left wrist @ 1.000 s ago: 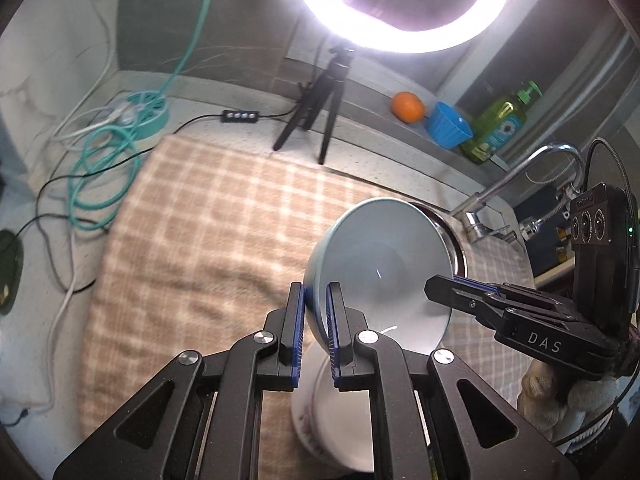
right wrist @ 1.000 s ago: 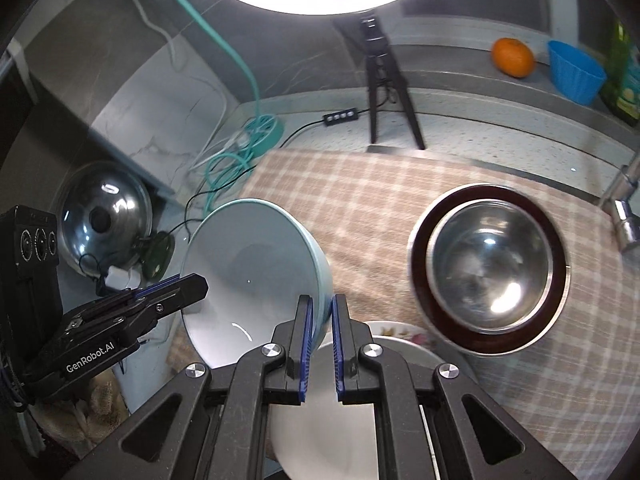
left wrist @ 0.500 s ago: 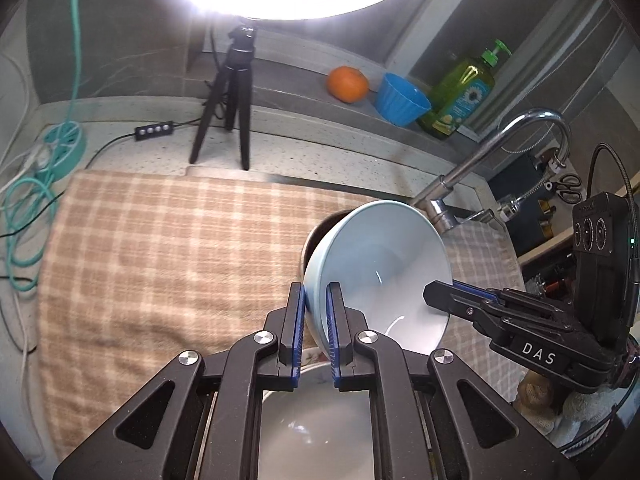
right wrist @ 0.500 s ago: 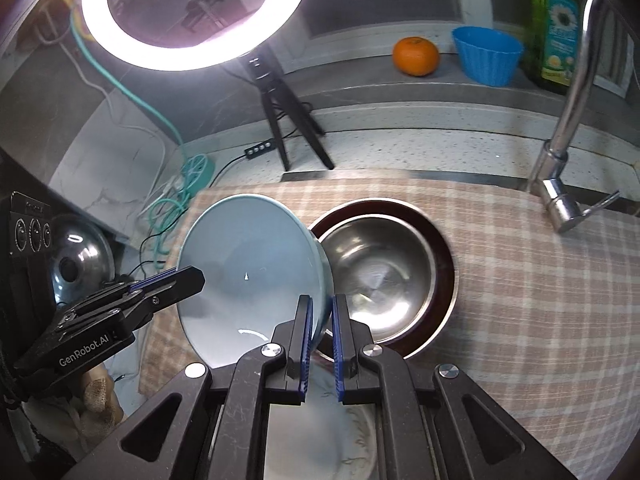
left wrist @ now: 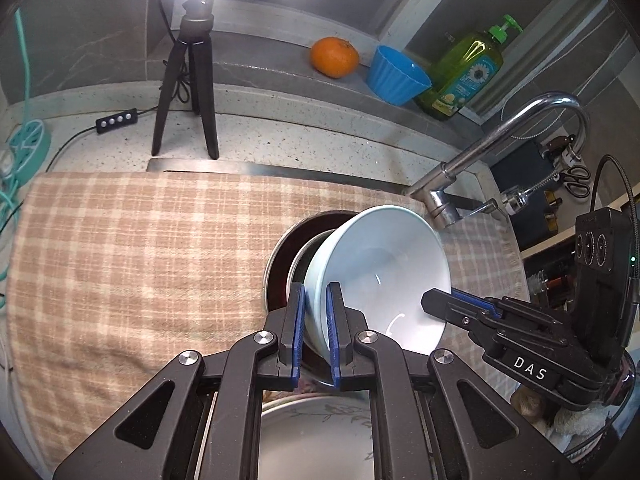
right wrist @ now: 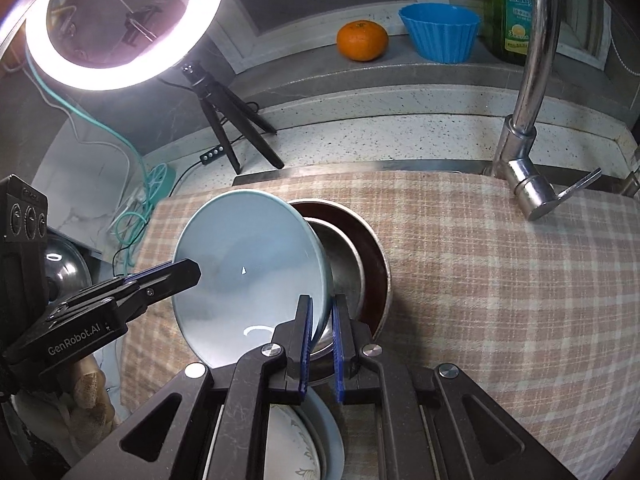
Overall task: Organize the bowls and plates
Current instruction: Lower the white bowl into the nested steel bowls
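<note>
Pale blue ceramic bowl held tilted on edge, gripped on opposite sides of its rim. Left gripper closed on the rim, one blue pad inside the bowl and one outside; right gripper pinching the far rim the same way. Hanging directly over the steel bowl, which sits nested inside a dark brown bowl on the checked cloth. Whether the blue bowl touches the steel one, impossible to tell.

Just in front of the steel bowl, nearer the cameras: a floral-patterned plate, largely hidden under the gripper bodies. Behind the steel bowl, past the cloth's far edge: a black tripod carrying a glowing ring light. On the ledge behind that: a mandarin orange, a blue fluted cup and a green dish-soap bottle. To the right of the steel bowl: a chrome faucet. To its left: coiled teal cable and a steel pot lid.
</note>
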`<move>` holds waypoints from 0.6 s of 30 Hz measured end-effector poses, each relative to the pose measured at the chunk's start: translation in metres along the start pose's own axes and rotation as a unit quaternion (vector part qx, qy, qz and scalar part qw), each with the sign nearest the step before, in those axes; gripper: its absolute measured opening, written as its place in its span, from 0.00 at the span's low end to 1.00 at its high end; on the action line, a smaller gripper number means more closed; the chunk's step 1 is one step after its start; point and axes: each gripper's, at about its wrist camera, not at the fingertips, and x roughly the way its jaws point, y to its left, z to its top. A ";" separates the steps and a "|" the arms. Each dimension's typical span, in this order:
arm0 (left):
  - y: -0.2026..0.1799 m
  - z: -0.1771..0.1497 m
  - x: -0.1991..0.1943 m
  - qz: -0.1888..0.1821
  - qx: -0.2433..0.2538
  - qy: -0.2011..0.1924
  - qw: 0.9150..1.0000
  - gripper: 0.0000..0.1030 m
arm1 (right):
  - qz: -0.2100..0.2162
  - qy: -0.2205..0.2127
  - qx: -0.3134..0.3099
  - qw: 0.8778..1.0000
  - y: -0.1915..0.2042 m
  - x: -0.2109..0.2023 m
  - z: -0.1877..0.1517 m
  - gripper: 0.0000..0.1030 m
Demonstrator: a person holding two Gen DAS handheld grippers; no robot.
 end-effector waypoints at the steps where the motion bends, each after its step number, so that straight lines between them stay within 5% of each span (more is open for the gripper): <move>1: 0.000 0.001 0.002 0.001 0.000 0.002 1.000 0.09 | -0.001 0.001 0.000 1.000 -0.002 0.001 0.000 0.08; 18: -0.002 0.006 0.029 0.019 0.006 0.030 0.999 0.09 | -0.004 0.028 0.005 1.000 -0.014 0.021 0.003 0.08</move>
